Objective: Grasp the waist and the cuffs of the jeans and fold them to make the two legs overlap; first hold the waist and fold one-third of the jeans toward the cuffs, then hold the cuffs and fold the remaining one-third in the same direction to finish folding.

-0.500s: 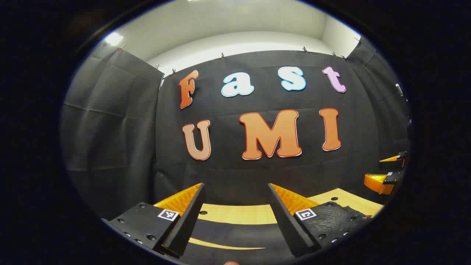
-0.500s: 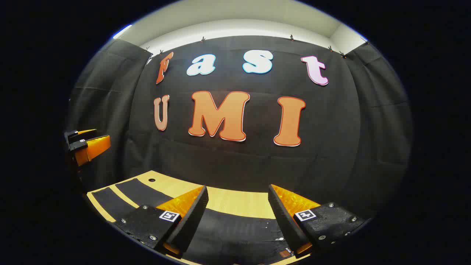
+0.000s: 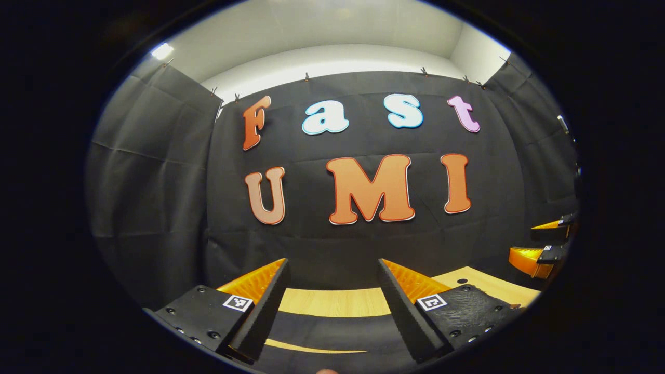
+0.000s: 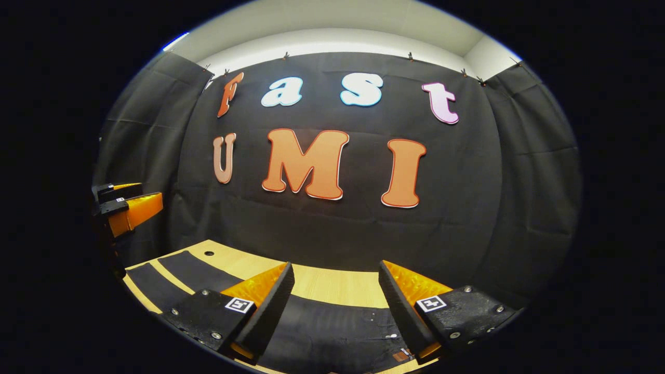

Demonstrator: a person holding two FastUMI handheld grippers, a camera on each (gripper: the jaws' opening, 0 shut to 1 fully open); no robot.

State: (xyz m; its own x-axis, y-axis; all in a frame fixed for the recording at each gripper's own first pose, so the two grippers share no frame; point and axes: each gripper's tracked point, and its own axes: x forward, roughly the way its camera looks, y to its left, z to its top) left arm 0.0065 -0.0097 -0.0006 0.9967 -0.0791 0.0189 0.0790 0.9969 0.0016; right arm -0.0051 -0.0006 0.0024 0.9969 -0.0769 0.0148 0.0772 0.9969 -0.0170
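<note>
Both grippers held level above the pale wooden tabletop [image 4: 332, 285], facing the booth's black cloth wall [image 3: 156, 171]. Your left gripper [image 3: 332, 311] has its jaws wide apart with nothing between them; same for your right gripper [image 4: 335, 311], jaws apart and empty. The dark, near-black denim jeans [image 4: 337, 327] lie flat on the tabletop under and just ahead of both grippers, spread along the near edge; in the right gripper view two dark bands run toward the left side of the tabletop, likely the legs, with bare wood between them. A small tan patch by your right finger suggests the waist sits at that end, though it is too small to be sure. No fold looks started. Expect the denim to be soft but fairly heavy, with some stiffness at seams, and not slippery; it should drape and drag rather than slide. Take hold at the thick waistband edge with your right gripper and at the hemmed cuffs with your left, pinching both layers fully so the weight does not pull the cloth free as you lift.
</note>
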